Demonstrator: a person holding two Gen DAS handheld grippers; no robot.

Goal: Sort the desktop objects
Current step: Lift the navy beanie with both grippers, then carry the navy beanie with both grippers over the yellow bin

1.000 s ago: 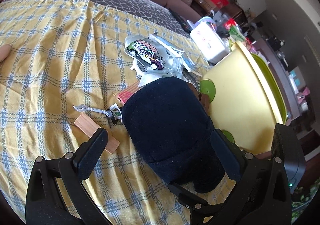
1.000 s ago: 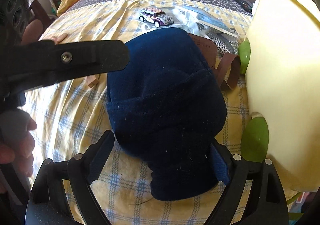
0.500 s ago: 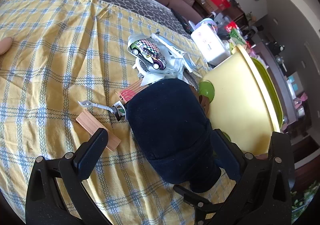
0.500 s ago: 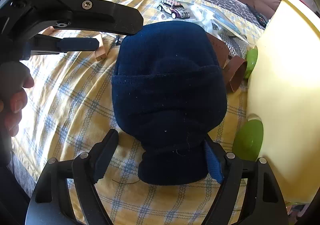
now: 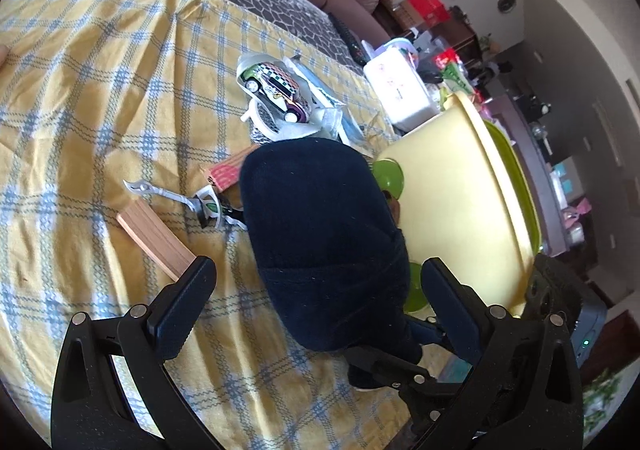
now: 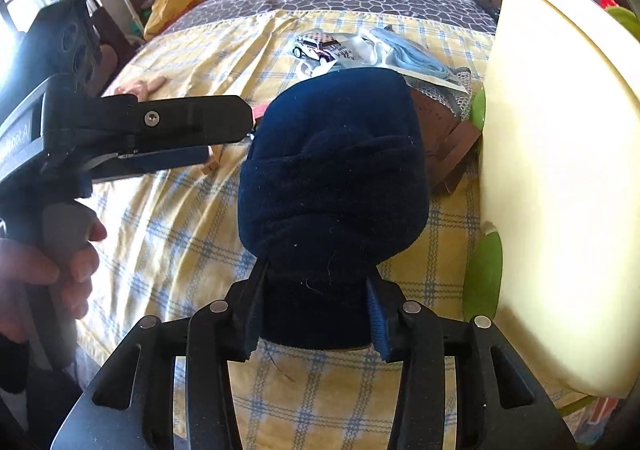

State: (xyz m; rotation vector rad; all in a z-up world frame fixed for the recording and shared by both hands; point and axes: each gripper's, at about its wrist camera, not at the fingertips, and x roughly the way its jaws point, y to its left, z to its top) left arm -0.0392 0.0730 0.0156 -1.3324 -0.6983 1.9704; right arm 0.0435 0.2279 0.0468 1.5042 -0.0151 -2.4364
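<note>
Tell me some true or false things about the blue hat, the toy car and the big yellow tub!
1. The right gripper has the blue hat between its fingers. True: its jaws are closing on the hat's near edge.
2. The toy car sits inside the yellow tub. False: it lies on clear plastic wrapping on the checked cloth, beyond the hat.
3. The left gripper is holding the wooden block. False: its jaws are wide open and grip nothing.
4. The tub stands right of the hat. True.
5. The hat is red. False: it is dark blue.
</note>
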